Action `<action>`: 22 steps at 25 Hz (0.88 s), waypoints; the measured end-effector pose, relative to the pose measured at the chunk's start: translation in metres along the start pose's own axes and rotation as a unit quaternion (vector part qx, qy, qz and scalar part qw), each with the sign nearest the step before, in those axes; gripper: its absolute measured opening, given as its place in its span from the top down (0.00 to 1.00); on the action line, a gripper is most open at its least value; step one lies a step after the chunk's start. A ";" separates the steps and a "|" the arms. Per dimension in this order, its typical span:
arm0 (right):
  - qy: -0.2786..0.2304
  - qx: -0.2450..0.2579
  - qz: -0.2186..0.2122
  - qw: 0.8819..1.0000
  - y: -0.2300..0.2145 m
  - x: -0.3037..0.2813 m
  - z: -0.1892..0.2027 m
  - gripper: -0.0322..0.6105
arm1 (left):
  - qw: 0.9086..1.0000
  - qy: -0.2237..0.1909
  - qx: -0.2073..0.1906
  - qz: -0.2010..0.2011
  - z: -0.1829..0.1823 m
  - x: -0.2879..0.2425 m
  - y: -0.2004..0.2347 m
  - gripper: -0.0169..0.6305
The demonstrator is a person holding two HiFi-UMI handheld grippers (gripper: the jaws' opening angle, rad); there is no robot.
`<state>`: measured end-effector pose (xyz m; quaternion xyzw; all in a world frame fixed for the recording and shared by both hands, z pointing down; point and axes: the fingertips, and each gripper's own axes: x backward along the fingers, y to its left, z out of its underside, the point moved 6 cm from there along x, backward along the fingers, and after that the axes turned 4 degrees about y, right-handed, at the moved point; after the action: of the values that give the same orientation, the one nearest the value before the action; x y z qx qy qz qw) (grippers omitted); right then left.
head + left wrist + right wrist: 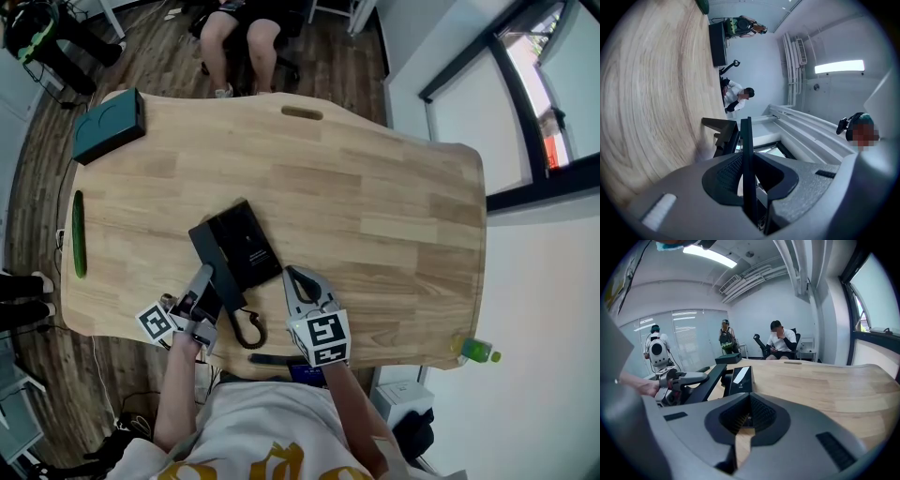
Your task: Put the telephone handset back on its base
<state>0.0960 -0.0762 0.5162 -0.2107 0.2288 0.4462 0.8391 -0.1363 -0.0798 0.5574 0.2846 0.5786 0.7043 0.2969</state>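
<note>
— Pale wood table (394, 206) below you, mostly bare, with the black base (251, 246) lying skewed close to your edge. You have the handset (221, 281) in your left gripper (201, 283). Its jaws are clamped across the thin section, which shows in the left gripper view as a narrow dark blade pinched between the pads. That gripper is rolled onto its side.

— And note how it lies for you. The handset sits over the base's left flank, with its long axis running nearly parallel to that long edge, from near your body away toward the far left. The coiled cord (249, 328) loops out at the near end.

— You cannot tell from the head view whether it is seated. In the right gripper view it seems to ride a little above the base's top face, so I judge it not yet down in its cradle.

— Then your next move turns on this: the cradle lies directly beneath the handset, or a touch to its right. It calls for lowering and levelling, with hardly any sideways travel.

— Your right gripper (302, 281) hovers just right of the base, jaws together on nothing. It is near enough to steady the base, but your left one already has the job.
</note>
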 end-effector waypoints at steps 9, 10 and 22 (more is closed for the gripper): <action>0.007 0.000 -0.009 1.000 -0.001 -0.009 0.001 0.94 | 1.000 -0.001 0.008 -0.008 0.002 -0.004 0.008 0.86; 0.007 0.000 -0.011 1.000 -0.001 -0.009 0.001 0.94 | 1.000 -0.001 0.009 -0.008 0.003 -0.005 0.008 0.86; 0.010 -0.013 0.006 1.000 -0.017 -0.005 0.005 0.94 | 1.000 0.003 0.013 -0.007 0.003 -0.010 0.009 0.86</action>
<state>0.1090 -0.0852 0.5255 -0.2243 0.2330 0.4522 0.8312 -0.1285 -0.0868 0.5665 0.2821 0.5908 0.6955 0.2961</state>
